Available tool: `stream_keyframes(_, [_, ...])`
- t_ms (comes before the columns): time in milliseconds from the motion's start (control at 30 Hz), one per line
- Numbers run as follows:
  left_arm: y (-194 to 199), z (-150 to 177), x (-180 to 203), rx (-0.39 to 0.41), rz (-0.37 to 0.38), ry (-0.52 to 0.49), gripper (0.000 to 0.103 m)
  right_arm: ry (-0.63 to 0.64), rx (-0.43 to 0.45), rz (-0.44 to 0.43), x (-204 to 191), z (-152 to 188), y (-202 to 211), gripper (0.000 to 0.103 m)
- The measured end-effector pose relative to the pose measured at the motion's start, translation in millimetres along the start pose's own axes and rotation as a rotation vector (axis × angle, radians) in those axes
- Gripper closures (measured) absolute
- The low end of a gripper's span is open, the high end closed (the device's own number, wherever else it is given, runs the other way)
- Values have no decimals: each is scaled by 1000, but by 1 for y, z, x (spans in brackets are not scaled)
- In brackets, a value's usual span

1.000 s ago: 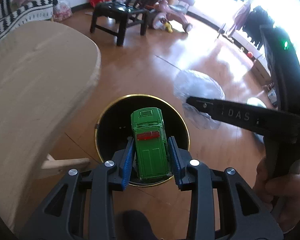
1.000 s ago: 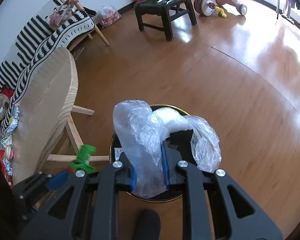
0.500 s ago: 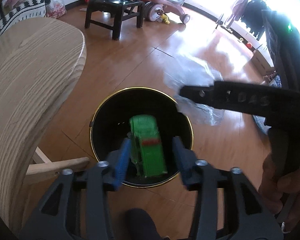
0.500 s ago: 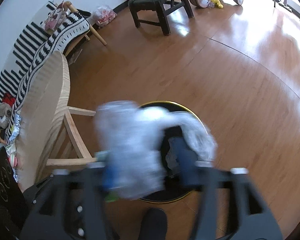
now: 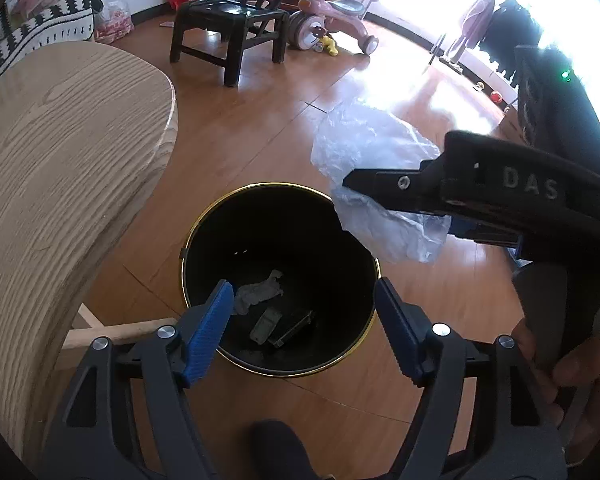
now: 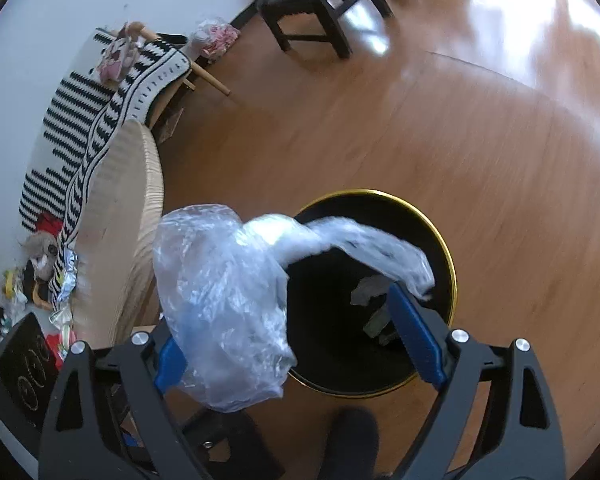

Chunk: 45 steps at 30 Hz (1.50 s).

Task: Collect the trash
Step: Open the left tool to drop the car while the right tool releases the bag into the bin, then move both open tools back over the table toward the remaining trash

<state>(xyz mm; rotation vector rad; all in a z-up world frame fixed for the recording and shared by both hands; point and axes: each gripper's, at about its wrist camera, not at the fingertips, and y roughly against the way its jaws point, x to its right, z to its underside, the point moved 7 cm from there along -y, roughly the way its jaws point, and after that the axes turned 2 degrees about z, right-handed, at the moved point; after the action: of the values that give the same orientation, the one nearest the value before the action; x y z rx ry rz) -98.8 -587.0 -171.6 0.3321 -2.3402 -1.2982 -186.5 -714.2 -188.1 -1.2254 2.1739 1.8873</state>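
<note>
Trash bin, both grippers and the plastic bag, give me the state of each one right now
trash bin: upright on the floor, no lid, trash at the bottom.
left gripper: fingers spread wide over the bin, holding nothing.
right gripper: fingers apart over the bin.
plastic bag: crumpled, draped over the right gripper's fingers, not yet in the bin.
grey rag: crumpled, lying in the bin.
</note>
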Motion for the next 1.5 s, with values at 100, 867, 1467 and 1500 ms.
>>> stream_keyframes(100, [1,0,1,-2,0,-1,31,0,-11,8,2,-1,-3,13])
stream_keyframes(867, [2,1,-2,-5,-6,-2,29,-190,-204,-64,19,16,-32,7])
stream_keyframes(1467, [18,3,-5,18,-24,-10,29,-85,-111,32,9,7,-15,7])
stream_keyframes(1500, [22,2,-5,22,-18,-6,29,-72,-97,41,12,1,-14,7])
